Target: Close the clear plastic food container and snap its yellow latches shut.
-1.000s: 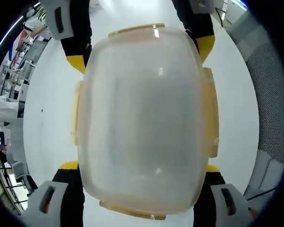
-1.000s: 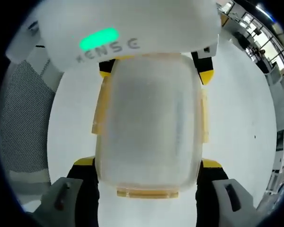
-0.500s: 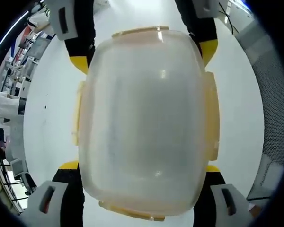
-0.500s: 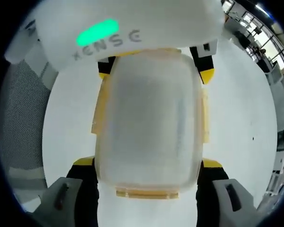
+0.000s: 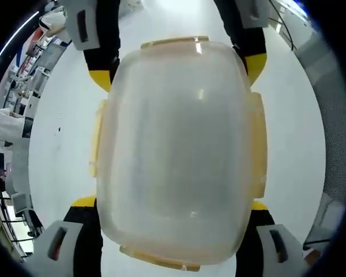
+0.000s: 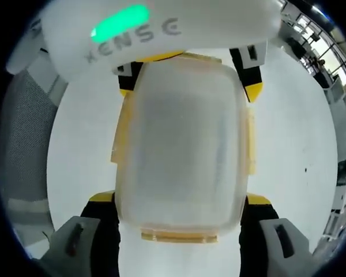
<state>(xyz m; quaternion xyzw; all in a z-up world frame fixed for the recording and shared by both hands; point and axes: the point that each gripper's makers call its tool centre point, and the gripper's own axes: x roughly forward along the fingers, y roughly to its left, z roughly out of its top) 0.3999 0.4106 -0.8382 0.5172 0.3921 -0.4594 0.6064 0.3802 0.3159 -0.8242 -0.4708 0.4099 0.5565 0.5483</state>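
while both tongs point(image 5: 172, 216) point(image 6: 179, 210) clench opposite ends, the clear container point(image 5: 176, 150) hangs over the white table point(image 5: 57, 173).

In the left gripper view, the right gripper point(image 5: 177, 43) at the far end of the clear container point(image 5: 176, 150) has slid slightly to the right over the last second, and the grey mesh chair at the right edge has slipped further out. In the right gripper view, the left gripper point(image 6: 187, 72) has risen a little, baring the container's far yellow latch point(image 6: 179, 56).
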